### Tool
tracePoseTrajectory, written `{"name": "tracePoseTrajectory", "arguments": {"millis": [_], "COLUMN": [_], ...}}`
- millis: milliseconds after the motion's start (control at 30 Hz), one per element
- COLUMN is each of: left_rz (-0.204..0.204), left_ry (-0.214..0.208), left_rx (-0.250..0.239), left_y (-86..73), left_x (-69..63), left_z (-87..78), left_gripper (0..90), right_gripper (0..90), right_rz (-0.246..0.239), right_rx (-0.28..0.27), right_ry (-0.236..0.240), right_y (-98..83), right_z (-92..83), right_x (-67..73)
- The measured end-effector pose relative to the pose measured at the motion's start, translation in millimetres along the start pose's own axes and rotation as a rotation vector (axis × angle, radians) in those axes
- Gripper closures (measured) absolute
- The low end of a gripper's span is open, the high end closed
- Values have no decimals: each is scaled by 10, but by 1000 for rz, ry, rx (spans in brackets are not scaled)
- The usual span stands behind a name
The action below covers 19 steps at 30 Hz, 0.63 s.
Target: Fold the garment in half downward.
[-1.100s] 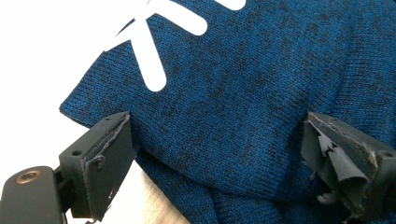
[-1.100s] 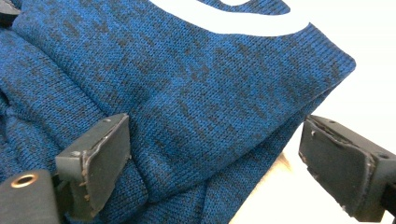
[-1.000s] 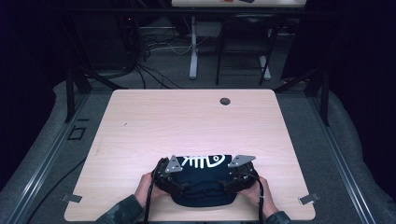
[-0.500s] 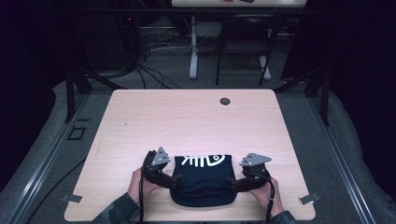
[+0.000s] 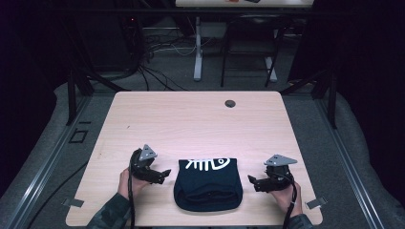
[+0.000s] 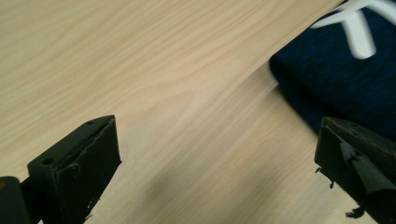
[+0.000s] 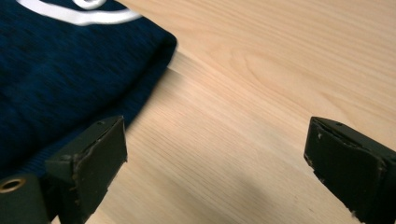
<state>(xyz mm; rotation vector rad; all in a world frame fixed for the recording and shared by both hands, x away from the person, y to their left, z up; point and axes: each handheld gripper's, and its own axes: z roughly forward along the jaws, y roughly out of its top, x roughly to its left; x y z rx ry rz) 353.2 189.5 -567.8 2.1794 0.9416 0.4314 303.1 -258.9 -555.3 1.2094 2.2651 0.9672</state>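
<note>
Left gripper (image 5: 162, 175): jaws spread wide with nothing between them, having just been opening; it sits on the table (image 5: 191, 119) just left of the garment, apart from it
Folded garment (image 5: 207, 185): dark navy with a white fish-bone print; lies flat near the table's front edge, between the two grippers; long axis runs front to back, print toward the far end, rolled fold toward the person
Right gripper (image 5: 253, 181): jaws equally wide, holding nothing; just right of the garment
Progress: folding looks finished and the bundle released; probably little left beyond drawing the hands clear
</note>
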Motion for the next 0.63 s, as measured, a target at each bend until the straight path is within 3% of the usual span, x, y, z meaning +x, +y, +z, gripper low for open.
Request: {"name": "tracePoseTrajectory", "arguments": {"millis": [200,333,400,633], "left_rz": [-36,-38,-35,-40], "left_ry": [-4,-2,3,9], "left_rx": [51,64,66,51], "left_y": [-76,-92,-101,-108], "left_x": [97,118,124,134], "left_z": [125,164,186,197], "left_gripper": [1,1,0,0], "right_gripper": [55,57,53,30], "right_rz": [29,45,51,70], "right_rx": [30,42,76,37], "right_ry": [-19,-29,-32,-37], "right_y": [-80,-140,-190,-254], "right_z": [73,133,184,216], "right_x": [-113,-176,-217,-295]}}
